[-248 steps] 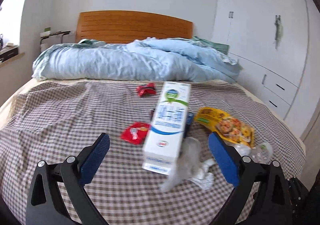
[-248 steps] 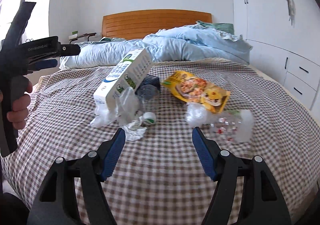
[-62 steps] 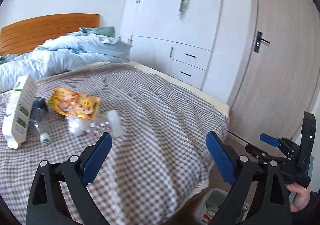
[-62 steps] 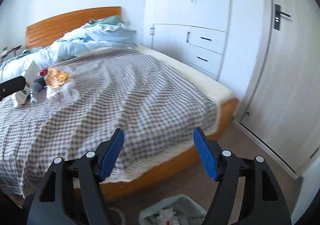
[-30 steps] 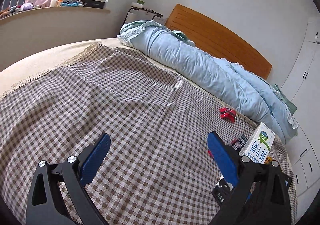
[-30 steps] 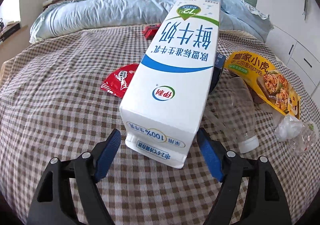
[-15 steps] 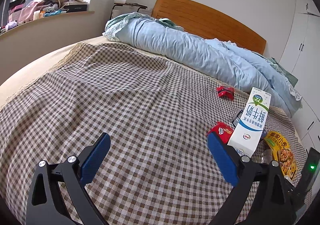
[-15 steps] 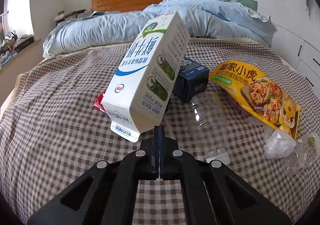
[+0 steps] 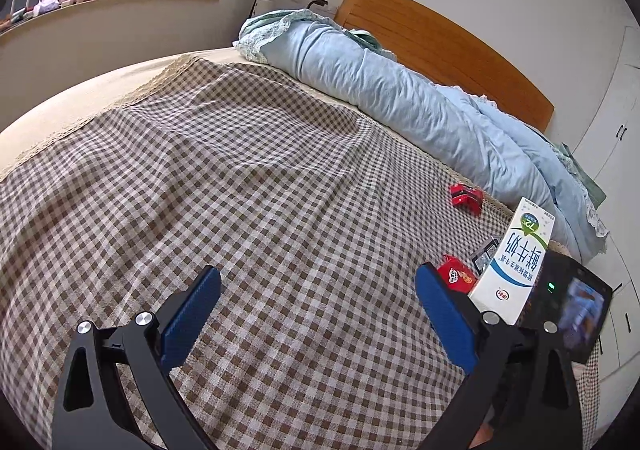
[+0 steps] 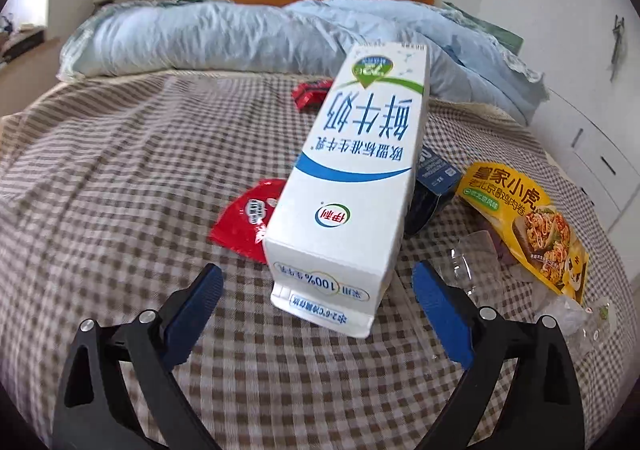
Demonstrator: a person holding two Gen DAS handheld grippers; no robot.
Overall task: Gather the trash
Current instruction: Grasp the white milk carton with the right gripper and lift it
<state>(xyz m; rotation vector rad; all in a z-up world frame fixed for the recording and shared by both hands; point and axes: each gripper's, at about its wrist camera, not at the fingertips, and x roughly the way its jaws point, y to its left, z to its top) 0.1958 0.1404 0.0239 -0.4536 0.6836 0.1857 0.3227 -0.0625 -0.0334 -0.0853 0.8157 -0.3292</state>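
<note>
Lining my right claw (image 10: 316, 314), jaws opening wide around nothing, on the milk carton (image 10: 352, 185) at twelve o'clock; next I straddle and squeeze it.

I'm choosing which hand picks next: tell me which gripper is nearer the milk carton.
Right. The right gripper sits just before the milk carton, jaws opening, carton's bottom end between its tips, untouched. The left gripper is off to the side, the carton beyond its right finger.
</note>
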